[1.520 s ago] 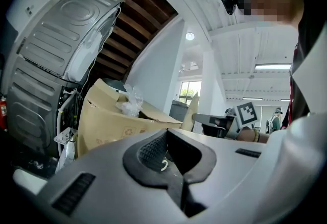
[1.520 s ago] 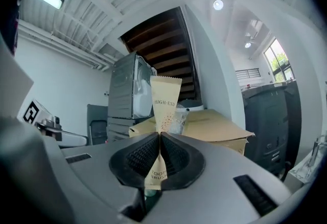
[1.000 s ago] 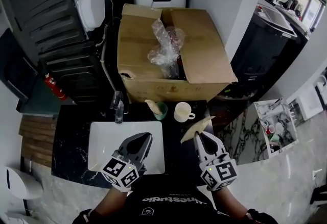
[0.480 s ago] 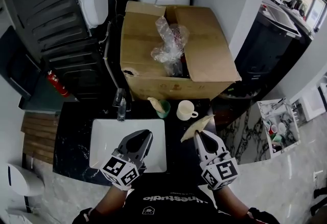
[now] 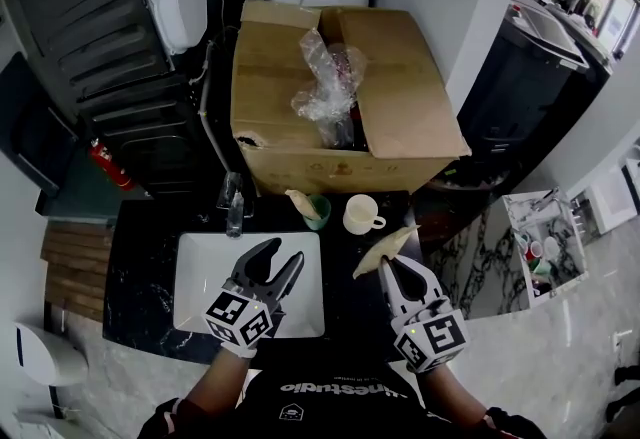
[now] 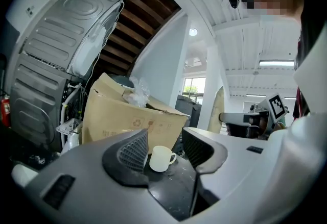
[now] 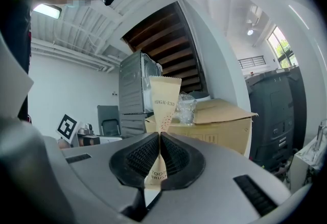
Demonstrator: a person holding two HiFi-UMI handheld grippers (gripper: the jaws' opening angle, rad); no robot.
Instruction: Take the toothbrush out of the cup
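Left gripper (image 5: 286, 250) hung over the white sink (image 5: 200, 279). Its jaws had just been opening and stood wide with nothing between them; in its own view only the white mug (image 5: 358, 217) showed through the gap, well ahead on the black counter (image 5: 140, 272). The right gripper (image 5: 388, 264) was clamped flat on a cream toothbrush packet (image 5: 405, 237), which stuck out past the pads toward the counter's right edge.

A second packet (image 5: 299, 203) stood in the green cup (image 5: 318, 216), just left of the mug and in front of the cardboard box (image 5: 400, 107). Its long axis leaned up and away to the left of the cup's rim in the head view. The cup lay ahead of the left gripper and a little to its right. It was nearer that gripper than the right one, and seemingly hidden behind the left jaw in the left gripper view. Judged from this, the free left gripper would have to swing slightly right and forward to bracket the leaning packet.
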